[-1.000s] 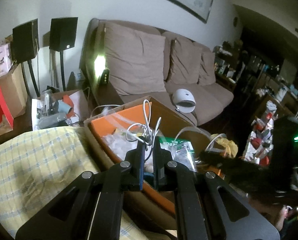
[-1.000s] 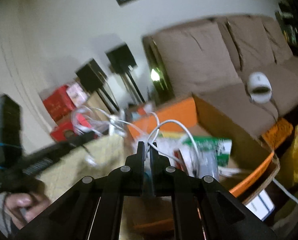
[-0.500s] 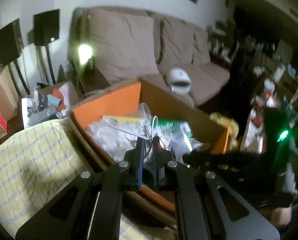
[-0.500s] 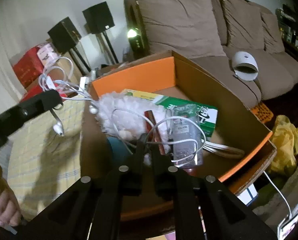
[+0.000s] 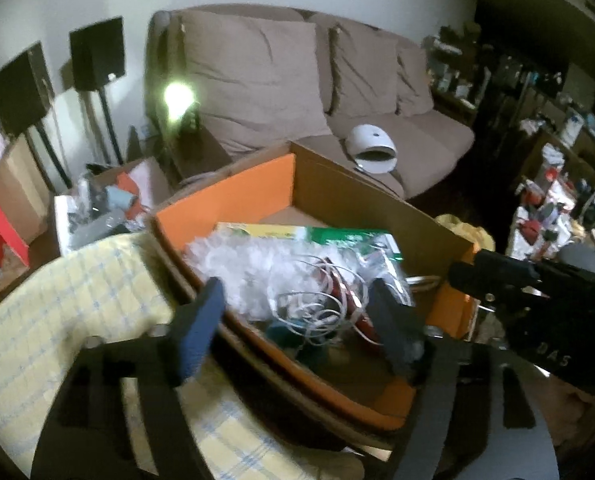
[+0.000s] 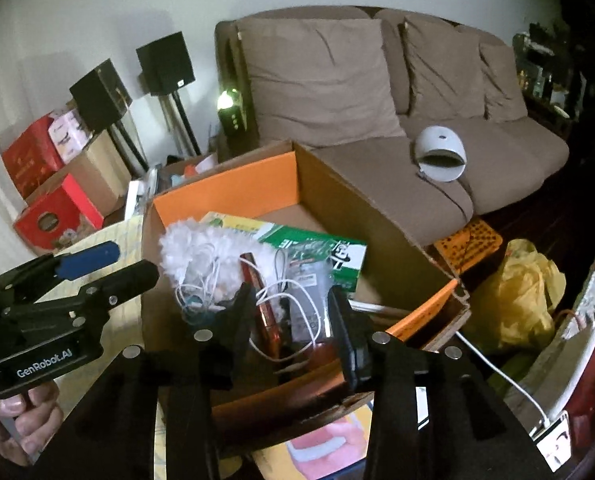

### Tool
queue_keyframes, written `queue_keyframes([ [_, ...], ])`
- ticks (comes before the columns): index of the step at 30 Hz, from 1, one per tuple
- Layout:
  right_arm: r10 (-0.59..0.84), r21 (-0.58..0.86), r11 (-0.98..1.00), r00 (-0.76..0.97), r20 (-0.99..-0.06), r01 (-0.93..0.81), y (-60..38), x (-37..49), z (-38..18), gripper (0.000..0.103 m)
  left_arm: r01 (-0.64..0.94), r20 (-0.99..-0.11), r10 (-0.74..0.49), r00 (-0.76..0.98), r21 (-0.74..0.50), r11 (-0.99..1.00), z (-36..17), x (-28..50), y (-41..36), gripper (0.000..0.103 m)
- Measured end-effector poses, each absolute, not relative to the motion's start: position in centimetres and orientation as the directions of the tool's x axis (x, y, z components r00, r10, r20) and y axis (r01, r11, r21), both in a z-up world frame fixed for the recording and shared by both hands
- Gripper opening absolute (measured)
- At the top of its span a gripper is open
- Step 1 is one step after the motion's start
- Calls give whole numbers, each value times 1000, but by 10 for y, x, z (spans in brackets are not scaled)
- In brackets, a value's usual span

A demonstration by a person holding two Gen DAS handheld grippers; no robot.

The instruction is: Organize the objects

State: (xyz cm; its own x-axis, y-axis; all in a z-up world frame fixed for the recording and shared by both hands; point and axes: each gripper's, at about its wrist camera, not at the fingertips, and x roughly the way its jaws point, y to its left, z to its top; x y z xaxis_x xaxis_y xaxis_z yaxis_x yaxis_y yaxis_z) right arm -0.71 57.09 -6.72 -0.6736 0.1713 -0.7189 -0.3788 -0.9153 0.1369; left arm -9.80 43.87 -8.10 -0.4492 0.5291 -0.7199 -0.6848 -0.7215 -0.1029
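Tangle of white cables (image 5: 317,300) lying loose inside orange-lined cardboard box (image 5: 233,200), directly ahead of left gripper (image 5: 297,320) and framed between its two fingers, touched by neither. Left jaws, having just been opening, standing widely spread over the box's near wall, blue pad (image 5: 201,324) on the left finger facing inward, nothing pinched. Seen again from the right wrist, same left gripper (image 6: 109,264) off to the left of the right gripper (image 6: 293,312), held in a hand (image 6: 13,420) curled round its grip, its fingers parted above yellow checked cloth (image 5: 57,320). Right jaws also having just been opening, now partly spread and hovering over the box's near edge, white cables (image 6: 289,304) looping through the gap between the fingers without being clamped. Just beyond both grippers, fluffy white item (image 6: 201,252) against the box's left side, green and white carton (image 6: 317,252) lying flat behind it, clear packet (image 6: 309,300) and a reddish-brown object (image 6: 261,304) among the cable loops. Farther ahead, beyond the box, brown sofa (image 6: 377,92) with a white domed device (image 6: 441,152) on its seat; two black speakers (image 6: 133,76) on stands up and to the left, red boxes (image 6: 49,200) below them; yellow bag (image 6: 517,296) to the right of the right gripper.
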Motion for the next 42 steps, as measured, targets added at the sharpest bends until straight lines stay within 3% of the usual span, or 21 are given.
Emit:
queue_keyframes([
  [5,168,140,-918,-683,-711,-371,567,-4,-58,45,-653,-693,504,-515,-63,-755,-57,-93,422,102],
  [15,163,142,-915,-668,-726,-377,553,3,-45,53,-604,-717,427,-551,-10,-797,-44,-91,409,103],
  [19,216,109,-914,-694,-687,-392,546,11,-31,70,-586,-724,418,-549,-23,-810,-43,-92,401,103],
  [27,262,74,-912,-711,-653,-404,541,17,-18,91,-575,-704,418,-574,-16,-818,-33,-85,392,103],
  [29,263,79,-912,-722,-640,-403,540,18,-15,102,-572,-698,411,-586,-3,-820,-29,-82,391,103],
  [42,264,80,-908,-710,-653,-411,542,21,-13,102,-554,-683,397,-613,13,-833,-20,-68,379,103],
])
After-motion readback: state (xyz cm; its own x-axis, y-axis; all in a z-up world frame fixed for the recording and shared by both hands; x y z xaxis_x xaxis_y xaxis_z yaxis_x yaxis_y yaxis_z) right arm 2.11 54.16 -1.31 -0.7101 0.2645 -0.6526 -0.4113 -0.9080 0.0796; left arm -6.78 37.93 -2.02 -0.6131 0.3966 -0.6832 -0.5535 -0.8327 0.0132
